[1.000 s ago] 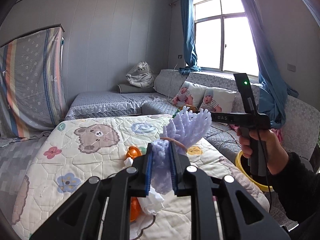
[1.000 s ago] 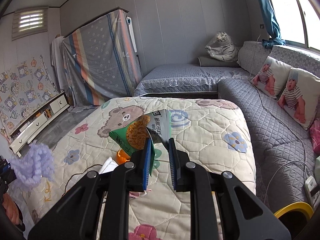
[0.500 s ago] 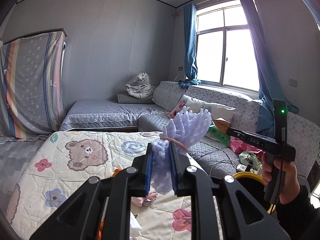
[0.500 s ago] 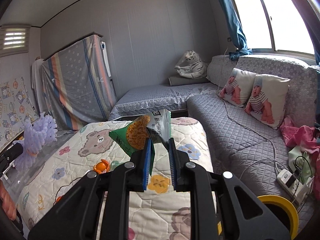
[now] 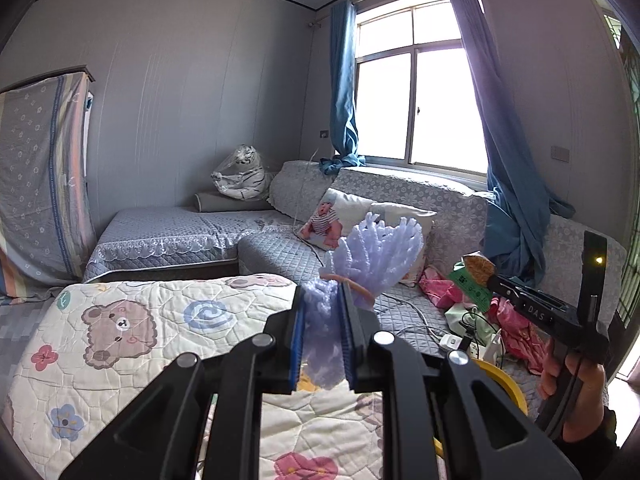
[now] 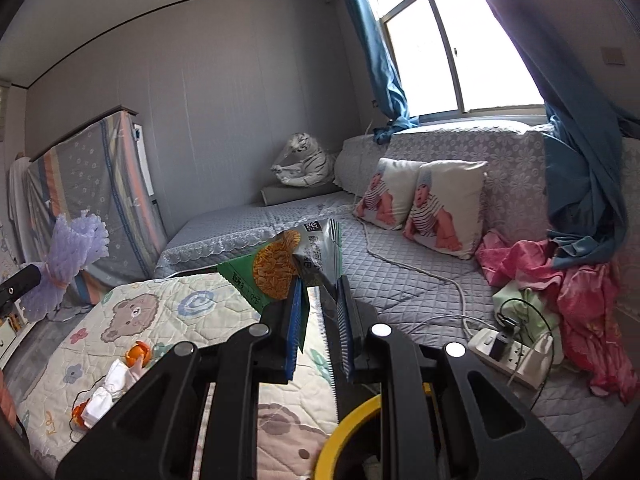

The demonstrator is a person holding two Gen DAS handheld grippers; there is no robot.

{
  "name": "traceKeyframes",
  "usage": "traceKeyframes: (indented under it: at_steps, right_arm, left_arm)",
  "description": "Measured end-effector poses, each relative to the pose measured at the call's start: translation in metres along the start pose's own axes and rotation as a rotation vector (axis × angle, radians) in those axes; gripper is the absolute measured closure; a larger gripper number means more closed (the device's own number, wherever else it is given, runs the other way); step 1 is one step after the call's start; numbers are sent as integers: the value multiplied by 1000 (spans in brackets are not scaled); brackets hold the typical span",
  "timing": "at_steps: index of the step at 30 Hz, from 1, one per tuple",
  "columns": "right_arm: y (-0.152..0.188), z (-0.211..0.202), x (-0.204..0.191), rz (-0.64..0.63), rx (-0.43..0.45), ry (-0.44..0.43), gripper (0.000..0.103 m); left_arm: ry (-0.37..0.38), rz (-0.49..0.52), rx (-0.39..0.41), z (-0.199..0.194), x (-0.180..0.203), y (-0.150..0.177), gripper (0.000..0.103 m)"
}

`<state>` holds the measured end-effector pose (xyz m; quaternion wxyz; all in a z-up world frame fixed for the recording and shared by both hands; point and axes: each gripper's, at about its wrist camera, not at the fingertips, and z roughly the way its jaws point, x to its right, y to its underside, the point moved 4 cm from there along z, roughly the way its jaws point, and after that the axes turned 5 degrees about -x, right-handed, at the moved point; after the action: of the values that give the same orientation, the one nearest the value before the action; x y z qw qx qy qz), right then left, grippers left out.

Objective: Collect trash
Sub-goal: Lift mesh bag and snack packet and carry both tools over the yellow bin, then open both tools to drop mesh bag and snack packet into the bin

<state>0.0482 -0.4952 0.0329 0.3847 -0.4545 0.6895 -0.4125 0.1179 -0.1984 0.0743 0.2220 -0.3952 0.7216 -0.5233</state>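
My left gripper (image 5: 322, 312) is shut on a lilac foam net (image 5: 372, 260) tied with an orange band, held in the air above the quilt's far corner; it also shows in the right wrist view (image 6: 68, 256). My right gripper (image 6: 318, 304) is shut on a green and silver snack wrapper (image 6: 288, 264), which also shows in the left wrist view (image 5: 474, 276). A yellow-rimmed bin (image 6: 352, 424) sits just below my right gripper; its rim also shows in the left wrist view (image 5: 500, 380). Orange peels (image 6: 138, 354) and crumpled tissue (image 6: 108, 388) lie on the quilt.
A cartoon quilt (image 5: 132, 320) covers the low surface. A grey sofa (image 6: 420, 288) carries baby-print pillows (image 6: 440, 204), pink cloth (image 6: 580, 304), a power strip (image 6: 508, 356) and cables. A plush tiger (image 5: 240, 176) sits at the back.
Both grippers have swung right and risen, still holding the foam net and the wrapper. The yellow bin now lies directly under the right gripper.
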Motion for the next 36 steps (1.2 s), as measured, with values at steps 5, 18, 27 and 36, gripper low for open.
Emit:
traceKeyframes:
  at_steps: [5, 18, 27, 36]
  right_arm:
    - [10, -15, 40, 54, 12, 67, 87]
    - [54, -29, 123, 190, -12, 216, 87]
    - [88, -22, 148, 249, -70, 254, 87]
    - [114, -10, 153, 261, -120, 285, 87]
  left_arm:
    - [60, 36, -26, 22, 36, -7, 88]
    - [184, 105, -102, 81, 114, 9, 88]
    - [243, 94, -197, 128, 139, 50, 88]
    - [259, 114, -268, 156, 150, 89, 88]
